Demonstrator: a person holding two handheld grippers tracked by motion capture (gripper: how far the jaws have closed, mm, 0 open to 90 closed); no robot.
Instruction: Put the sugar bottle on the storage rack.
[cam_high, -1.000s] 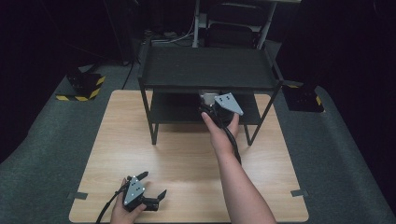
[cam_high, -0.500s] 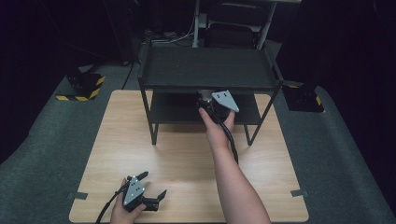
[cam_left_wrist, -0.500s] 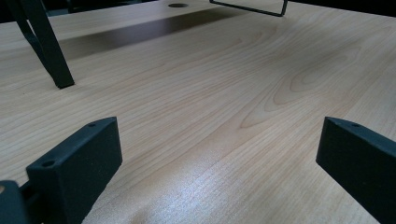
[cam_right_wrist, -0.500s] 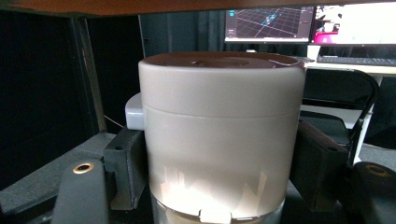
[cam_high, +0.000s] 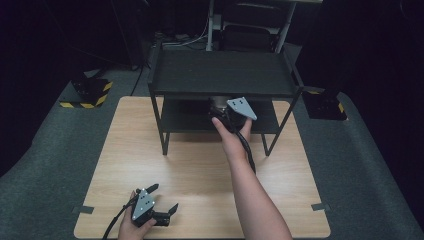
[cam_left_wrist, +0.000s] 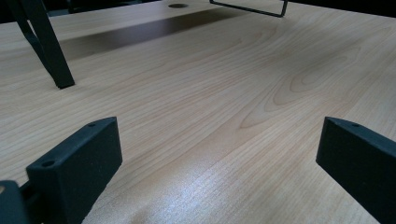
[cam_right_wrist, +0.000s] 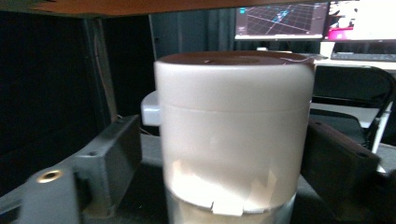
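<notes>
My left gripper (cam_high: 159, 201) rests low over the near left part of the wooden table (cam_high: 200, 165), its jaws spread wide with only bare wood grain between them in the left gripper view (cam_left_wrist: 219, 154). Ahead of it, a leg of the black two-tier shelf (cam_high: 220, 75) stands on the tabletop (cam_left_wrist: 46, 51). To the right, my right arm reaches forward, carrying my right gripper (cam_high: 218, 106) in under the shelf's top board, at the lower tier. In the right gripper view a white lidded canister (cam_right_wrist: 233, 126) stands upright between the jaws (cam_right_wrist: 224, 158); the left jaw sits slightly clear of its wall, the right jaw close against it, so I cannot tell whether it is gripped.
</notes>
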